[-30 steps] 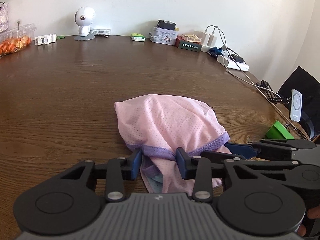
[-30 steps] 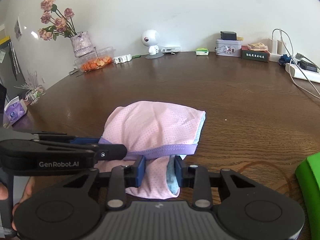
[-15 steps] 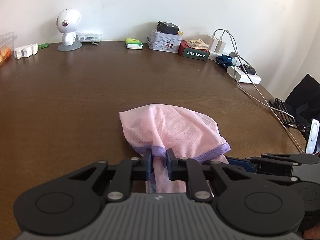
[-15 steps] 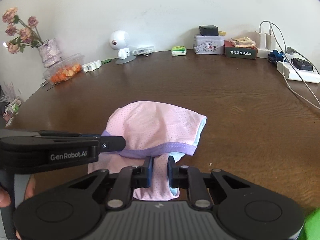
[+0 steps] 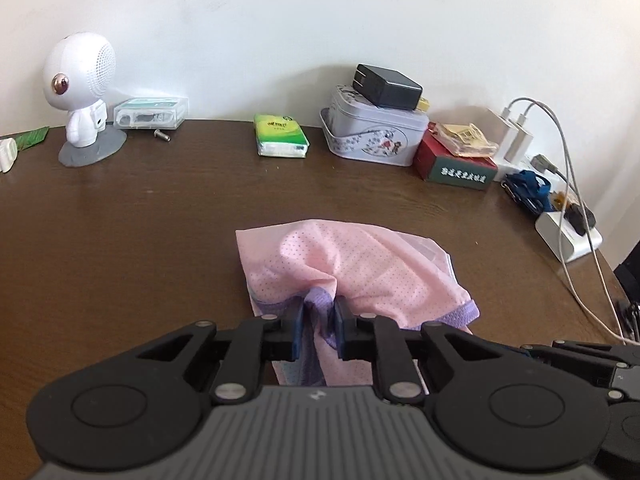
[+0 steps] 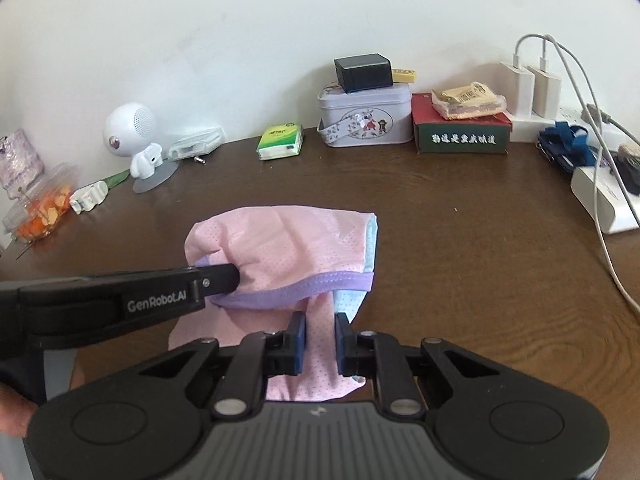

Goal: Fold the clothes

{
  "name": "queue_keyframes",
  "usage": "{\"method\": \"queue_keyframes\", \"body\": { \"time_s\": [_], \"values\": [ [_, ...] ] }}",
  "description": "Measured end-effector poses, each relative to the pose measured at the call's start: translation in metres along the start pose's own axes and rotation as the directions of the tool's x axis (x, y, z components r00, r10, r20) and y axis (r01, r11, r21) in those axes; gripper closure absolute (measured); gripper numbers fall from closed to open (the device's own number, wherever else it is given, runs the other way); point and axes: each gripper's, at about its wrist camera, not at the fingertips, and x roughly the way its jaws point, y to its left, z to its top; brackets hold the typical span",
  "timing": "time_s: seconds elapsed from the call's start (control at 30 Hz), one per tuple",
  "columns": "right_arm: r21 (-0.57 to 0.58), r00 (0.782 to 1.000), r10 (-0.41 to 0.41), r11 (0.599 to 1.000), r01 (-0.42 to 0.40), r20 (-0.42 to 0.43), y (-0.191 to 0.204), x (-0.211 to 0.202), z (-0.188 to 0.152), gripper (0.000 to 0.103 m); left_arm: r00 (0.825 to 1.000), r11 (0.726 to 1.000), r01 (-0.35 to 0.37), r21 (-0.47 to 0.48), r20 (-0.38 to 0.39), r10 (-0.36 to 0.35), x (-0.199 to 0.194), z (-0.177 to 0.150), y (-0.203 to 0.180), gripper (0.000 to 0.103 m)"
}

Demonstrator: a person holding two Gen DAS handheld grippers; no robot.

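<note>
while both grippers pinch it, pink garment [image 5: 352, 268] bunched on brown table [image 5: 120, 240], left gripper [image 5: 319, 328] clamped on purple hem, right gripper [image 6: 320, 340] clamped on pink cloth, tin [image 6: 366, 120] behind

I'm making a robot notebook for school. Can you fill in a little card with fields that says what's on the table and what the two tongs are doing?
Table: dark brown wooden table
Garment: pink dotted mesh garment with purple trim, bunched, partly on the table
Left tongs: shut on the garment's purple trim
Right tongs: shut on a pink fold of the garment
Back of the table: white round-headed toy robot, green tissue pack, flowered grey tin
Fold: not finished
</note>
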Motion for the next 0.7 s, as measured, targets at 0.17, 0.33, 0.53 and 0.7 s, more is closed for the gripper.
{"method": "queue_keyframes", "body": {
  "time_s": [0.17,0.33,0.53,0.7],
  "values": [
    [-0.009,1.0,-0.007,1.0,0.008,0.013,-0.007,0.027,0.024,0.089,1.0,1.0,-0.009,-0.016,0.011,0.01,0.028,0.024,0.008,0.088],
    [-0.006,1.0,-0.006,1.0,0.006,0.023,-0.009,0.042,0.036,0.089,0.999,1.0,-0.025,-0.012,0.02,0.025,0.042,0.036,0.011,0.088],
    [0.002,0.998,-0.009,1.0,0.009,0.062,-0.011,0.021,0.034,0.085,0.997,0.999,-0.045,-0.029,0.068,0.047,0.005,0.032,0.004,0.053],
    [-0.019,0.991,-0.021,1.0,0.024,0.134,-0.013,-0.048,0.02,0.071,0.986,0.992,-0.098,0.083,0.147,0.085,-0.081,0.009,-0.018,0.039]
  ]
}}
